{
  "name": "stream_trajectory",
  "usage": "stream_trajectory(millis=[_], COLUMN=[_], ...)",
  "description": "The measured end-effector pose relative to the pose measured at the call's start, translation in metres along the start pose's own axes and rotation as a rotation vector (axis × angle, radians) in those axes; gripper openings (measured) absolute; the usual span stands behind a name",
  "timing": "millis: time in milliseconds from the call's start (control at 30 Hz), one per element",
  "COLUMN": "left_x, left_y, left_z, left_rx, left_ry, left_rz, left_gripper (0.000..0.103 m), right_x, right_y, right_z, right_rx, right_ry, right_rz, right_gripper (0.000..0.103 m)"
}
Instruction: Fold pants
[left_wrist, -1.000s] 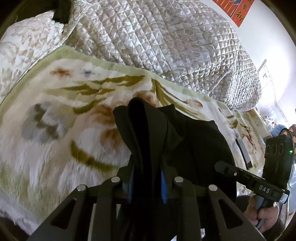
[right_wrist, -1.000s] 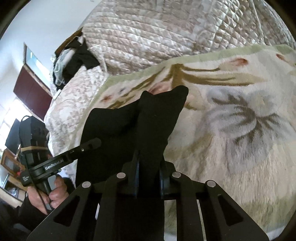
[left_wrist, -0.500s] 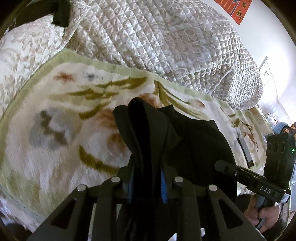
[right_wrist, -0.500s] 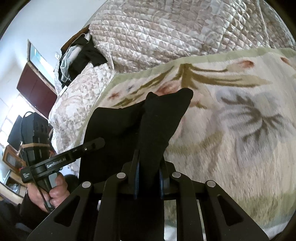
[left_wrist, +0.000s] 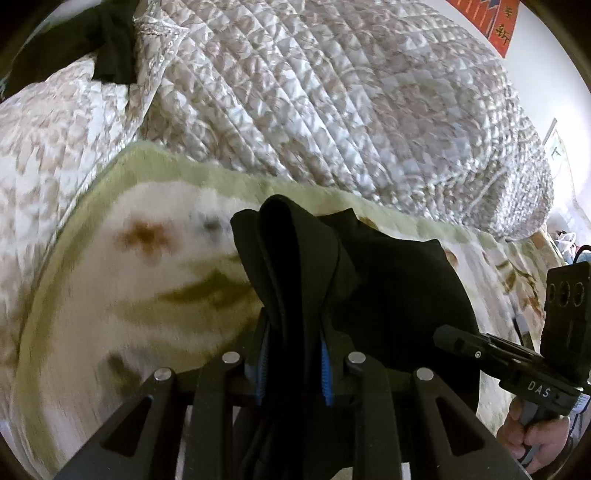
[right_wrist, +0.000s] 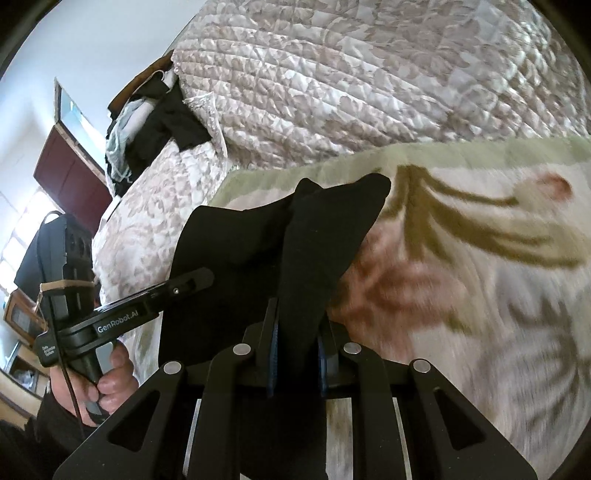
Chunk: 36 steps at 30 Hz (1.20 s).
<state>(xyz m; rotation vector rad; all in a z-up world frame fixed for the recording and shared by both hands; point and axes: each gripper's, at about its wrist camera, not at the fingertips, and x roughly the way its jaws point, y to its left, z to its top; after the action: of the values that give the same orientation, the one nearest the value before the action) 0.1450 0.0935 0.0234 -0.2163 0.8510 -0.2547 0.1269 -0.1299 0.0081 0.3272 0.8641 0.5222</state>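
**Black pants lifted over the bed**

Floral blanket spreads below, quilted bedding behind. Left gripper pinches bunched black pants; right gripper clamps another corner, cloth hanging between both, over the blanket.

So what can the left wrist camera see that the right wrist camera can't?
Only the left wrist view shows the red wall hanging at top right and the right gripper, gripped by a hand.

Only the right wrist view shows the dark red cabinet, the pile of clothes at the head of the bed, and the left gripper in its hand.

Both show the black pants pinched in their own jaws, above the floral blanket, with the quilted cover behind.
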Motion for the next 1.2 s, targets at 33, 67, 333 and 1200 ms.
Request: stream_trajectory(millis=[33,67,333,1200], left_x=[0.004,0.009,0.063,0.047], left_y=[0.003,0.006,0.036,0.034], left_z=[0.007,0.013,0.029,0.012], left_rx=[0.004,0.005,-0.013,0.01], left_ry=[-0.002,-0.002,0.046,-0.047], left_rz=[0.003,0.007,0.038,0.022], left_gripper=[0.024,0.024,0.03,0.035], right_x=[0.007,0.012,0.063,0.054], right_y=[-0.001,-0.001,-0.028,-0.012], right_z=[0.007,0.013,0.039,0.044], right_rx=[0.005,0.006,0.045,-0.191], right_ry=[0.001,0.001,0.023,-0.042], right_rz=[0.005,0.006,-0.025,-0.232], right_gripper=[0.016,0.016,0.02,0.013])
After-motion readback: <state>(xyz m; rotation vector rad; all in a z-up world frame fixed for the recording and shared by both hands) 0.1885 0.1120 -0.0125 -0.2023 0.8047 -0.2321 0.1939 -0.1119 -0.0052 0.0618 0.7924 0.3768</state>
